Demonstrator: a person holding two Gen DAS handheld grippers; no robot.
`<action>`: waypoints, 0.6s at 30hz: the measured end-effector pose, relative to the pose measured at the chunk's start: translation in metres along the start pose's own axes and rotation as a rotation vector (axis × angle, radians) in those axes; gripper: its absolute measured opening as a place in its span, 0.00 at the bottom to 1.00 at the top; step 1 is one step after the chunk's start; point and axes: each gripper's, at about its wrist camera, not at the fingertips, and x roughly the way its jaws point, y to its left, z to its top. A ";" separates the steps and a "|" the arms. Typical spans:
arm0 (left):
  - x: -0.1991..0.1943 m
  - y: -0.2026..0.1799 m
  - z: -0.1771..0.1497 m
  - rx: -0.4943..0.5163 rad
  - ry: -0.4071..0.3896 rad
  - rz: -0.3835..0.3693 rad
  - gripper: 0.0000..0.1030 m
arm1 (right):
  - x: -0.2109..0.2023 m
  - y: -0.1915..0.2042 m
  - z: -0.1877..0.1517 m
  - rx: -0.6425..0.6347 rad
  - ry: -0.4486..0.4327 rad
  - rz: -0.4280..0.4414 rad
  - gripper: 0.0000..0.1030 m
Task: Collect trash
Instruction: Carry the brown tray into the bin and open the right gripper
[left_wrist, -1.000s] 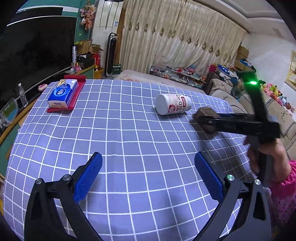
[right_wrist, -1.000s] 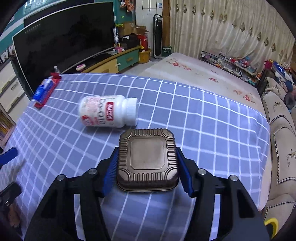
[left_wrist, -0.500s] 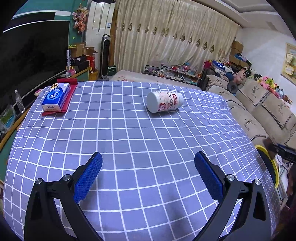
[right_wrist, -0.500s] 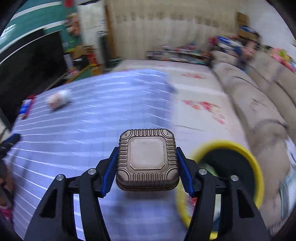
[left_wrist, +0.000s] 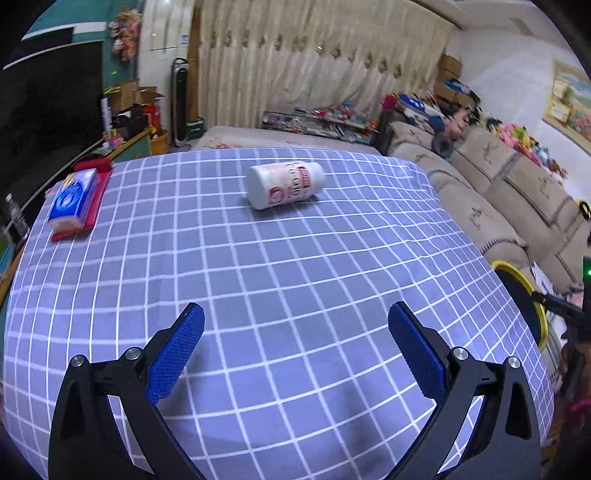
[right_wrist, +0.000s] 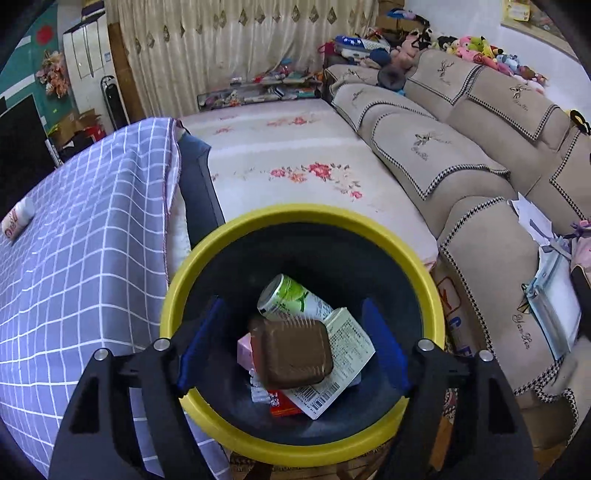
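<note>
In your left wrist view, your left gripper (left_wrist: 295, 354) points downward at a slant over the blue checked tablecloth (left_wrist: 258, 277), its blue pads spread wide with only cloth between them. A white bottle (left_wrist: 285, 184) lies on its side toward the far end of the table, well apart from your fingers. At the far left corner a blue tissue pack (left_wrist: 72, 199) rests on a red tray (left_wrist: 94, 206). Off the table's right edge you can see a slice of the yellow-rimmed bin (left_wrist: 532, 306), and beside it, at the frame's edge, part of your right gripper's dark body with a green light.

In your right wrist view, your right gripper (right_wrist: 291, 343) tilts steeply down over the bin (right_wrist: 207, 251), which stands just beside the table's hanging cloth and near the beige sofa (right_wrist: 461, 155). Its jaws have just been opening: the pads stand clear of the brown square container (right_wrist: 291, 354), which sits between them, blurred, over the litter inside. Under it lie a green can (right_wrist: 291, 299), a printed paper carton (right_wrist: 347, 354) and a pink box (right_wrist: 245, 350). The white bottle shows at the far left on the table (right_wrist: 16, 221)
</note>
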 end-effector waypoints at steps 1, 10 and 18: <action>0.000 -0.001 0.004 0.012 0.003 -0.006 0.95 | -0.002 0.000 0.000 -0.002 -0.009 -0.001 0.72; 0.037 0.010 0.058 0.065 0.002 -0.047 0.95 | 0.001 0.008 0.002 -0.014 -0.022 0.029 0.74; 0.096 0.025 0.104 0.118 0.030 -0.066 0.95 | 0.008 0.018 0.005 -0.021 -0.014 0.042 0.74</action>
